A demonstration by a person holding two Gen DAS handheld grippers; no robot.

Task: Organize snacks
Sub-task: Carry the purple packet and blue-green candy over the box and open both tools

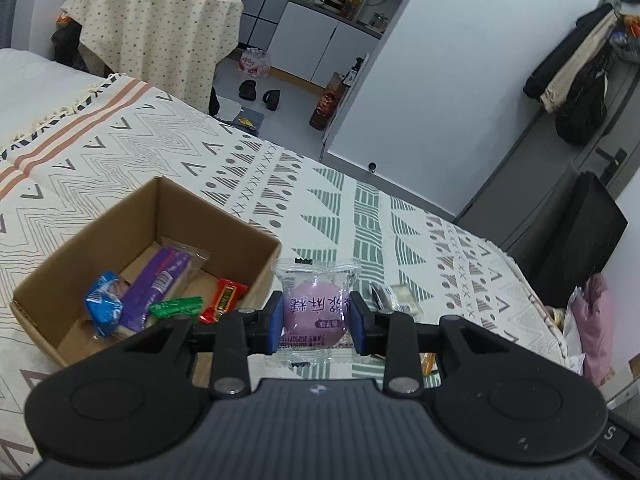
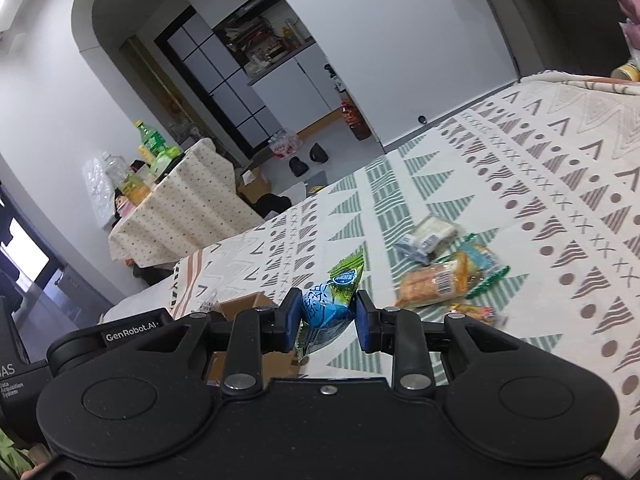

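My left gripper [image 1: 317, 322] is shut on a clear packet with a round purple snack [image 1: 315, 312], held just right of an open cardboard box [image 1: 120, 236] on the patterned bedspread. In the box lie a blue packet [image 1: 103, 300], a long purple packet [image 1: 154, 284], a green wrapper [image 1: 176, 307] and a red packet [image 1: 223, 298]. My right gripper [image 2: 328, 320] is shut on a blue and green snack packet [image 2: 330, 300] above the bedspread. A corner of the cardboard box [image 2: 244, 305] shows left of it.
Loose snacks lie on the bedspread [image 2: 540, 208]: an orange biscuit packet [image 2: 434, 284], a white packet [image 2: 430, 234] and others. A side table [image 1: 160, 28] with bottles stands past the bed. Shoes [image 1: 260, 94] sit on the floor.
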